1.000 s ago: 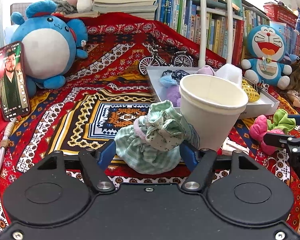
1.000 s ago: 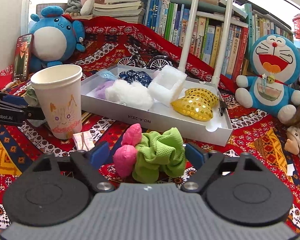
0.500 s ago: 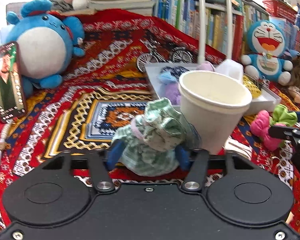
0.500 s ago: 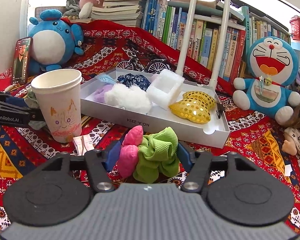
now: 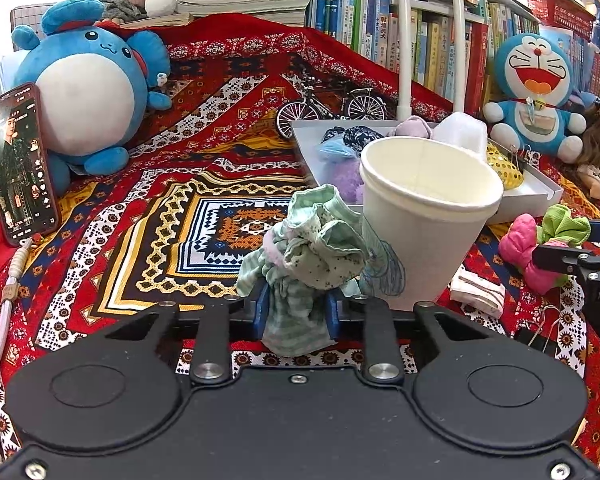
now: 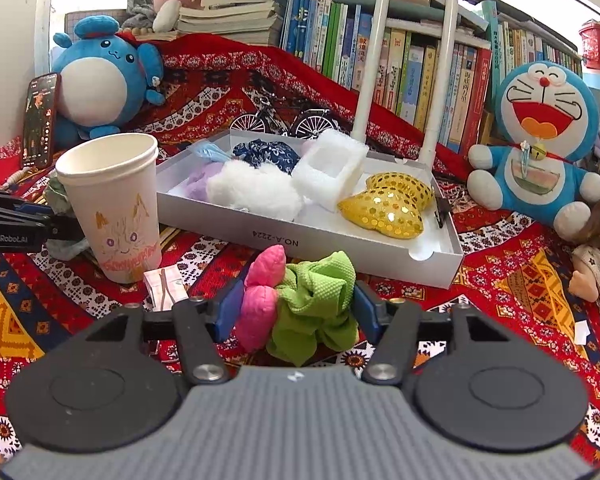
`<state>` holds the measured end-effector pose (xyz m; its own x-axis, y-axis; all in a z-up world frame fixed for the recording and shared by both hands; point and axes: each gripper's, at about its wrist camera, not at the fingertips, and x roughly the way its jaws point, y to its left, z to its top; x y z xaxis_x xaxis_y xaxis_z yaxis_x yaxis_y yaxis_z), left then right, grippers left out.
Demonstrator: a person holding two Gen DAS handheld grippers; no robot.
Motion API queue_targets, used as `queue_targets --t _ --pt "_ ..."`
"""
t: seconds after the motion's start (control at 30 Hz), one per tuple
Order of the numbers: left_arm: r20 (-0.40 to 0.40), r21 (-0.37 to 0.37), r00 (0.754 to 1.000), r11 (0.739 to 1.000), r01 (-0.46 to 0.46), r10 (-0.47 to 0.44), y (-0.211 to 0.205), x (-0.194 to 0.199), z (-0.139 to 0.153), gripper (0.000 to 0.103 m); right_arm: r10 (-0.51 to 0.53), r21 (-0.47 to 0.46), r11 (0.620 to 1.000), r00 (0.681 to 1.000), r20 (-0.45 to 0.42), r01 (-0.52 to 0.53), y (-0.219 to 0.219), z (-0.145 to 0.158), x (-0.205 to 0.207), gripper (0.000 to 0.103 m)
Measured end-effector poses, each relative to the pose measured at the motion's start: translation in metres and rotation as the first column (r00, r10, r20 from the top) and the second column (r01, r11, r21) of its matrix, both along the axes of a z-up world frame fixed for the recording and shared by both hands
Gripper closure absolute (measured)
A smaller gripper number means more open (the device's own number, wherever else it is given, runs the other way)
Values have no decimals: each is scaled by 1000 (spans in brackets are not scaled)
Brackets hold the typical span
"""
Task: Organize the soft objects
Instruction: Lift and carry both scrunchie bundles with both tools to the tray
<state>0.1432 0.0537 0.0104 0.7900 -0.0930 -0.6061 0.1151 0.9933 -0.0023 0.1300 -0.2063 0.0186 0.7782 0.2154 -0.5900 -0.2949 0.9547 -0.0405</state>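
Note:
A crumpled green striped cloth (image 5: 312,248) stands on the patterned blanket, left of a white paper cup (image 5: 424,216). My left gripper (image 5: 296,312) is closing; its blue pads pinch the cloth's lower part. In the right wrist view, a pink and green scrunchie (image 6: 320,292) sits between the blue pads of my right gripper (image 6: 296,308), which press on both its sides. Just behind it lies a white tray (image 6: 260,236) holding a white fluffy piece (image 6: 252,192), a white foam block (image 6: 332,168), a gold sequined heart (image 6: 388,204) and other soft bits.
A blue round plush (image 5: 84,92) and a propped phone (image 5: 20,164) are at the left. At the right are a Doraemon plush (image 6: 540,140) and a doll (image 6: 596,248). A model bicycle (image 6: 284,116), two white posts and bookshelves stand behind the tray. A folded paper (image 6: 164,284) lies by the cup.
Both grippers have closed in: the left jaws squeezed the green cloth narrow, the right jaws came up against the pink and green scrunchie. Neither hand shifted.

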Motion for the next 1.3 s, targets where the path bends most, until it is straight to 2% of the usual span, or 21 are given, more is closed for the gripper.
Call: queue_targets --t 0.07,0.27,0.37,0.7,0.9,1.07,1.3 --pt "0 2 1000 1000 1 -1 0 0 0 78 -1 4 1000 1000 -4 1 0 0 1 41" --pt "-2 -11 1000 1000 -14 14 4 -1 7 80 -26 34 999 1000 12 25 -3 8 -3 62" --pt "-2 -34 1000 999 -23 23 9 0 14 81 -35 46 998 999 24 34 -3 12 -4 64" --pt "14 -88 999 995 -35 36 23 8 49 82 -70 128 990 996 62 61 -20 35 -1 65" --pt "84 -82 996 997 -6 13 20 8 86 82 -103 171 981 991 89 87 -34 54 4 65" --pt "125 -109 992 993 36 -22 9 5 117 82 -122 197 975 987 108 99 -44 65 7 65" --pt "151 -153 984 981 123 -100 -33 5 143 82 -130 211 972 983 127 102 -50 74 8 65"
